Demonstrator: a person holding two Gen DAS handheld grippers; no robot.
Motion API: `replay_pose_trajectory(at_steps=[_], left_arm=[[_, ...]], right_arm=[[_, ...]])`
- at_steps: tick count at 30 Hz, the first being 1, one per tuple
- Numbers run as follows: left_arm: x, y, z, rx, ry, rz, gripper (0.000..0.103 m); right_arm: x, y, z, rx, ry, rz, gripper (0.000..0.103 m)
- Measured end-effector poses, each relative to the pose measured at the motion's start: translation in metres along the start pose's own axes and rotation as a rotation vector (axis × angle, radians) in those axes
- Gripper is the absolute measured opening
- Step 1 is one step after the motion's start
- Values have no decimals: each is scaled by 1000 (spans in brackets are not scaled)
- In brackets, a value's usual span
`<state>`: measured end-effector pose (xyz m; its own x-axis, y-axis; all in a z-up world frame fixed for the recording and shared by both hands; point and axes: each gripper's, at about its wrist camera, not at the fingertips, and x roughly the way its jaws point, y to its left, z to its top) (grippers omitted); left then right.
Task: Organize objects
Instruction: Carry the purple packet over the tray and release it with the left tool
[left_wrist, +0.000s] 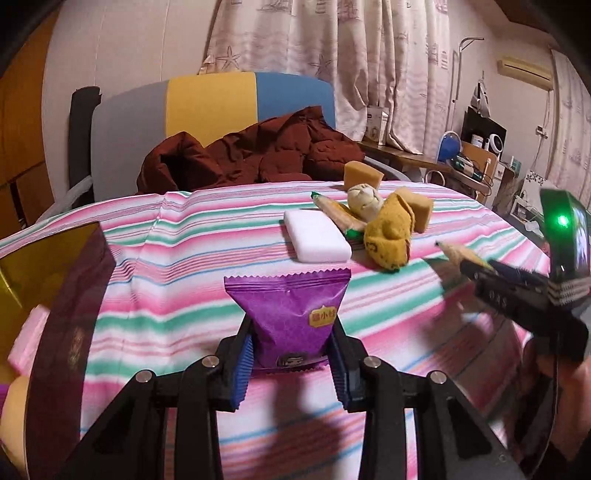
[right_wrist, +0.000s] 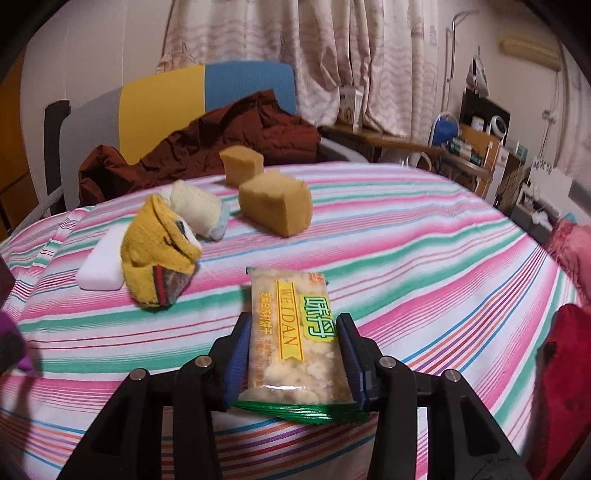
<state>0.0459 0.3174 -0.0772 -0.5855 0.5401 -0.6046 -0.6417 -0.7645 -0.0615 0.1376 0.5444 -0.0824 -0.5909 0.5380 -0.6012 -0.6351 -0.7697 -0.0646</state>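
My left gripper (left_wrist: 291, 345) is shut on a purple snack packet (left_wrist: 291, 314) and holds it over the striped tablecloth (left_wrist: 166, 295). My right gripper (right_wrist: 293, 350) is shut on a clear snack bar packet (right_wrist: 291, 332) with a yellow WEIDAN label; it also shows in the left wrist view (left_wrist: 517, 291) at the right. On the table lie a white eraser block (left_wrist: 317, 236), a second bar packet (left_wrist: 338, 218), a yellow sock (right_wrist: 159, 247), a cream sock (right_wrist: 199, 212) and two tan sponge blocks (right_wrist: 277, 206) (right_wrist: 242, 164).
A dark red box (left_wrist: 70, 321) with a gold inside stands at the left table edge. A maroon jacket (left_wrist: 251, 155) lies on a chair (left_wrist: 210, 107) behind the table. Cluttered shelves (left_wrist: 480, 147) stand at the far right. Red cloth (right_wrist: 569, 362) lies at the right edge.
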Motion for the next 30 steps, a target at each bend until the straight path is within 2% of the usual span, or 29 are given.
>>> replay_pose_trajectory(at_steps=[4,7,10,16,22,30], left_arm=[[-15,8,-15,-4,7,2,36],[-29,20,-23,-52,13,-20,36],[-50,33,-23,-105,-15,-39,36],[-91,53,-10,-145,-108,-56,36],[-107,107,5,-279,-122,20,36],[-106,191,5,-456,-73,143,36]], right_arm=[[-8,8,1,-41,-46,-16,46],[-7,14,0,-71,-43,-23,46],[-7,17,0,-90,-40,-29,46],[-9,23,-3,-119,-50,-36,46],[-12,29,-3,-146,-64,-48,46],[-21,35,-5,-172,-101,-43,46]])
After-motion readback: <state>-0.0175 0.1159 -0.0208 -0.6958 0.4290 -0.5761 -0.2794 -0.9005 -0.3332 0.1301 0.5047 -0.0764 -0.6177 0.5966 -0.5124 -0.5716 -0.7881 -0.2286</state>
